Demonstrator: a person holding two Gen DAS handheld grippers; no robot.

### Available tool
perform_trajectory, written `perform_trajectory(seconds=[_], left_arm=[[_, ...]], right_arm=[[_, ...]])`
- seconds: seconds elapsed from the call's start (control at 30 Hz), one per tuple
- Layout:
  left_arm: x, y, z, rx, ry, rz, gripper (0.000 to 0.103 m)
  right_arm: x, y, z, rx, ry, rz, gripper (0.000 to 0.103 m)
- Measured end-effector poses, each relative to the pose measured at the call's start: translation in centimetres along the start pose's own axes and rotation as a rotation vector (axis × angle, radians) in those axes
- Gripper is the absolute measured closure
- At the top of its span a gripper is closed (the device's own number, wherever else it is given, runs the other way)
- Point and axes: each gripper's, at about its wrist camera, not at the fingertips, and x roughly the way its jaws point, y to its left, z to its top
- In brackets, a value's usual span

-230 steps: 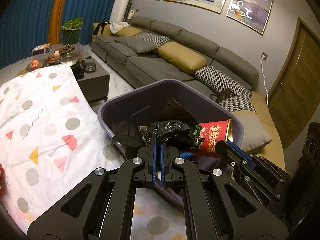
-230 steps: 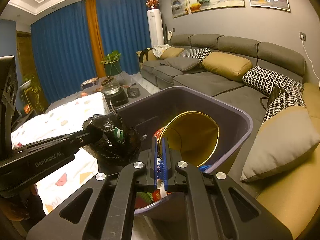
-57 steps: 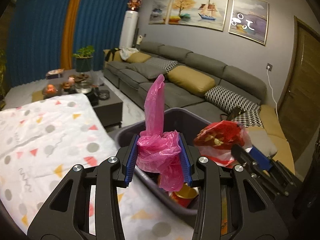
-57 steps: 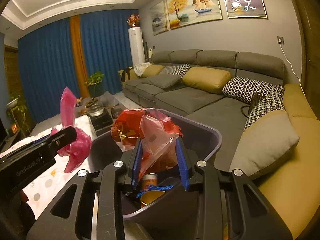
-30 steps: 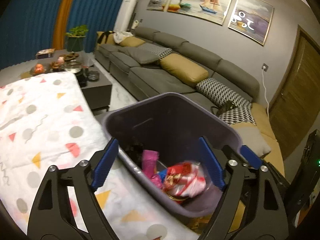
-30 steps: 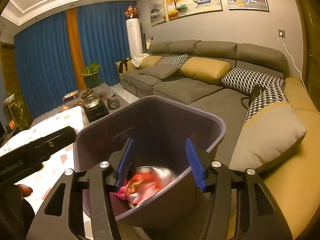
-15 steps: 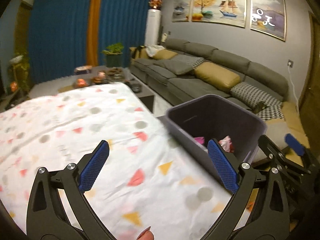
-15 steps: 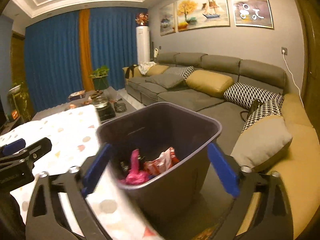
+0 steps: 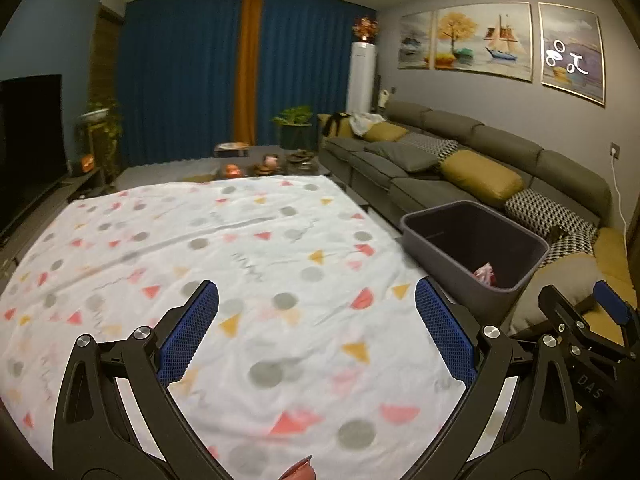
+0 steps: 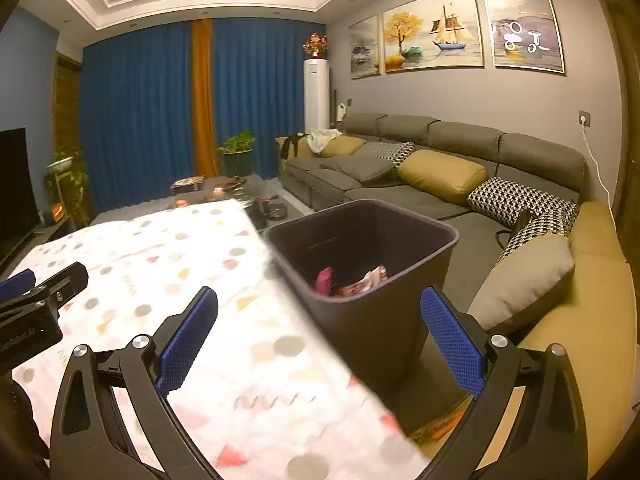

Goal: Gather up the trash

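A dark purple-grey bin (image 10: 362, 236) stands beside the table, between it and the sofa; the left wrist view shows the bin (image 9: 472, 226) at the right. Inside lie a pink bag (image 10: 323, 279) and a red-and-clear plastic bag (image 10: 364, 280), a bit of which shows as plastic bag (image 9: 485, 273). My left gripper (image 9: 316, 328) is open and empty above the white patterned tablecloth (image 9: 208, 248). My right gripper (image 10: 320, 338) is open and empty, a little back from the bin, over the table's edge. Its tip appears as right gripper (image 9: 600, 312), and the left gripper (image 10: 36, 288) shows at the left.
A long grey sofa (image 9: 460, 168) with mustard and houndstooth cushions runs along the right wall. A grey cushion (image 10: 524, 280) lies close to the bin. Beyond the table stand a low coffee table with small items (image 9: 264, 164), a potted plant (image 9: 294, 128) and a television (image 9: 28, 140).
Both grippers let their bags drop into the bin and opened wide. Since then both have drawn back from the bin; the left view has swung left over the tablecloth.
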Motion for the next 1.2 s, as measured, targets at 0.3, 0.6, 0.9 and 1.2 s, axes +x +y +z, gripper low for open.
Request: perform_trajectory(seconds=[0.3, 0.6, 0.9, 1.2], left_arm=[[-5.7, 3.1, -1.9, -0.019, -0.031, 0.051, 0.006], [-9.0, 4.2, -3.0, -0.017, -0.049, 0.058, 0.006], [-10.2, 4.3, -3.5, -0.015, -0.051, 0.054, 0.006], [-10.8, 4.5, -3.5, -0.018, -0.057, 0.049, 0.006]], right_arm=[[-4.9, 3.1, -1.5, -0.032, -0.024, 0.035, 0.006], [-8.0, 3.9, -2.4, -0.026, -0.038, 0.036, 0.006], [-9.2, 4.8, -2.8, -0.05, -0.047, 0.053, 0.006], [-9.5, 4.8, -2.7, -0.044, -0.056, 0.058, 0.006]])
